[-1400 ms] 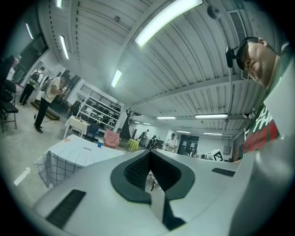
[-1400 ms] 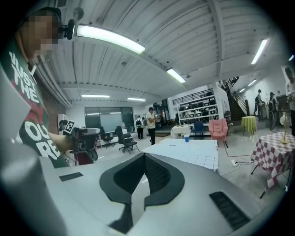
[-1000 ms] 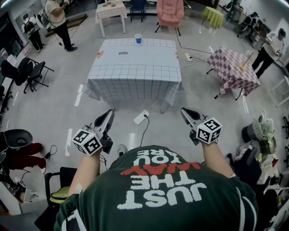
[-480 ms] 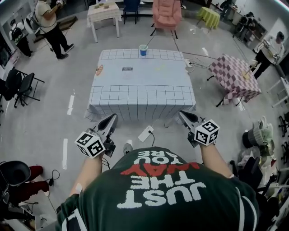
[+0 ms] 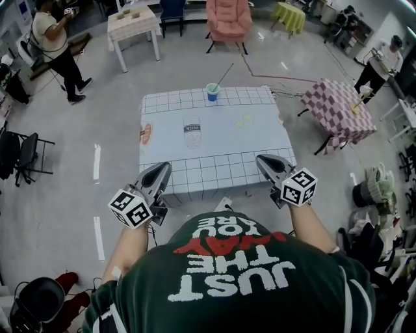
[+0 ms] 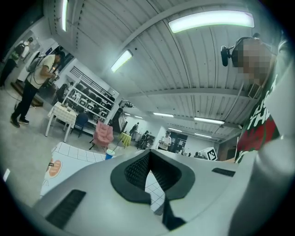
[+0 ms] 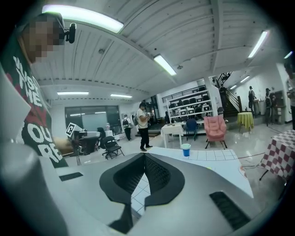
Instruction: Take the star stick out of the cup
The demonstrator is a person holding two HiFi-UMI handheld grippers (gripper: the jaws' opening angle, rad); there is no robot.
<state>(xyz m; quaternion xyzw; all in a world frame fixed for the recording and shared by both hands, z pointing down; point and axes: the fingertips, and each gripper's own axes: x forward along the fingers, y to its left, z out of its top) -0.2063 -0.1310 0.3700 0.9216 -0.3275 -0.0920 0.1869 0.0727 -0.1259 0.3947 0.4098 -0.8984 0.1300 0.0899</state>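
A blue cup (image 5: 212, 92) stands at the far edge of the grid-cloth table (image 5: 214, 149), with a thin stick (image 5: 225, 73) leaning out of it up and to the right; its star end is too small to make out. My left gripper (image 5: 161, 168) is shut and empty at the table's near left edge. Over the near right edge my right gripper (image 5: 261, 160) is likewise shut on nothing. Both are far short of the cup. The cup (image 6: 109, 154) shows small beyond the left gripper (image 6: 149, 154), and the same cup (image 7: 185, 150) beyond the right gripper (image 7: 144, 156).
On the cloth lie a round orange mark (image 5: 145, 131), a small label (image 5: 192, 127) and a faint yellow patch (image 5: 242, 121). Behind the table are a pink armchair (image 5: 229, 16) and a white side table (image 5: 133, 19). A checkered table (image 5: 338, 104) stands right; a person (image 5: 55, 39) stands far left.
The table has come much closer in the head view; both grippers, earlier over the floor in front of it, now reach over its near edge. Both stay shut.
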